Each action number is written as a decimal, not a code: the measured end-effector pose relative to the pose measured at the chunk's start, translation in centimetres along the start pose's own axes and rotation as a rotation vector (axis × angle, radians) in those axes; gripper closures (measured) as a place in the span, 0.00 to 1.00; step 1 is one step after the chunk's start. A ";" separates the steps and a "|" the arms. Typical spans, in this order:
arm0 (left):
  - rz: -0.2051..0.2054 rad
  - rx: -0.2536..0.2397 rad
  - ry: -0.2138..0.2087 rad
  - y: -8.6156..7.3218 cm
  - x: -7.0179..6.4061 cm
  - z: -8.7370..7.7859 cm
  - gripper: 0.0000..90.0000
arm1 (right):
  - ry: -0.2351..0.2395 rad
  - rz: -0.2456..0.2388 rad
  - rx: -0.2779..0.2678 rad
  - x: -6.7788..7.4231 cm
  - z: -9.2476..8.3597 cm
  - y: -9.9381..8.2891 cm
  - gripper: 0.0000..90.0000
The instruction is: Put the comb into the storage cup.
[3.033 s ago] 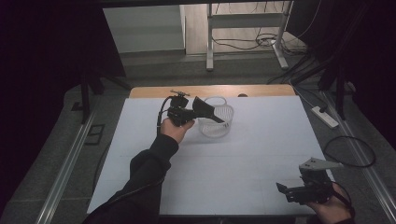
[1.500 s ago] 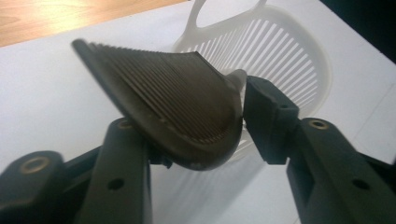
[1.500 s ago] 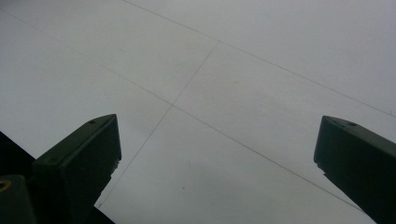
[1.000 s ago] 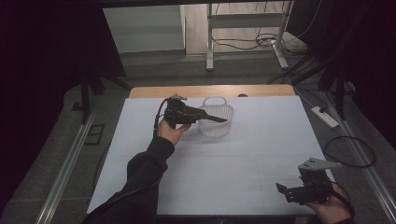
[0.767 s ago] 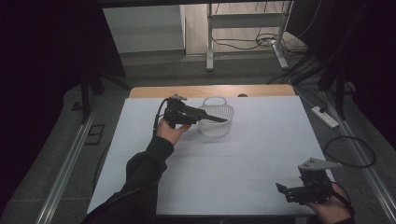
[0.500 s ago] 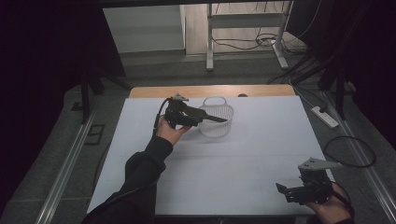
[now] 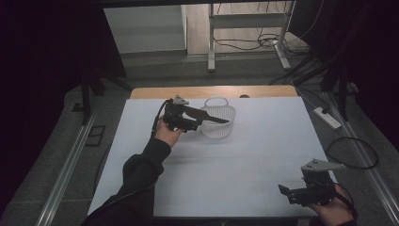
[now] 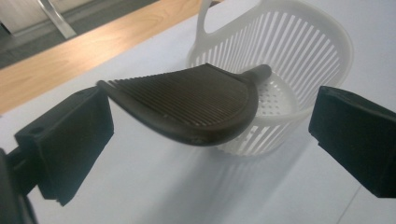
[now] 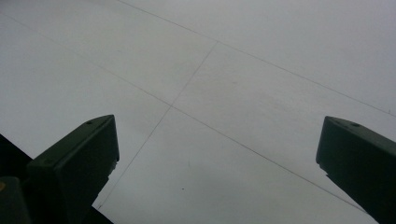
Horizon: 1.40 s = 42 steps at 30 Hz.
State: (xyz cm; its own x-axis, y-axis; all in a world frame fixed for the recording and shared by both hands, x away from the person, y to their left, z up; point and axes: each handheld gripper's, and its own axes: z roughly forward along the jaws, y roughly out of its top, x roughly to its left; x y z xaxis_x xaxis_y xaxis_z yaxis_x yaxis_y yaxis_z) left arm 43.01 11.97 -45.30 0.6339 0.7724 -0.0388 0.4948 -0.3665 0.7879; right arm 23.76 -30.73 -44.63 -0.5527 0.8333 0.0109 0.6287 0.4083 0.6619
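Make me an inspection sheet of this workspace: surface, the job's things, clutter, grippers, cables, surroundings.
Surface: white table top with a bare wooden strip along its far edge.
Job's things: white slotted plastic basket, upright; dark ribbed fan-shaped piece, its narrow end reaching into the basket.
Clutter: nothing seen.
Grippers: left gripper, jaws open, just been opening, the ribbed piece between them, its tip against one jaw; right gripper, jaws open over bare table.
Cables: black loop and white power strip on the floor at right.
Surroundings: metal frame legs, dark drapes.
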 end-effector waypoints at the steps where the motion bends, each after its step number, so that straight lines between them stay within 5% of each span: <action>1: 0.002 -0.004 0.001 -0.1 0.0 -0.1 0.00 | 0.000 0.000 -0.001 0.0 0.0 0.0 0.00; 9: 0.015 -0.028 0.010 -0.6 0.1 -0.8 0.00 | -0.003 -0.007 0.000 0.1 0.0 0.0 0.00; 25: 0.055 -0.027 -0.047 -1.5 -0.4 -1.9 0.00 | -0.001 -0.010 -0.002 0.1 0.0 0.0 0.00; 42: 0.028 -0.022 -0.082 -2.9 -0.1 -3.1 0.00 | -0.004 -0.012 -0.005 0.2 -0.1 0.0 0.00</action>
State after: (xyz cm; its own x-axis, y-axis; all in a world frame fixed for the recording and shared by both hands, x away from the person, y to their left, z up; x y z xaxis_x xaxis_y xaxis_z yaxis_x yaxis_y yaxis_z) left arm 39.64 14.53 -45.69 0.6943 0.7166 -0.0656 0.4635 -0.3757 0.8025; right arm 23.62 -30.61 -44.58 -0.5579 0.8299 -0.0005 0.6191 0.4166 0.6657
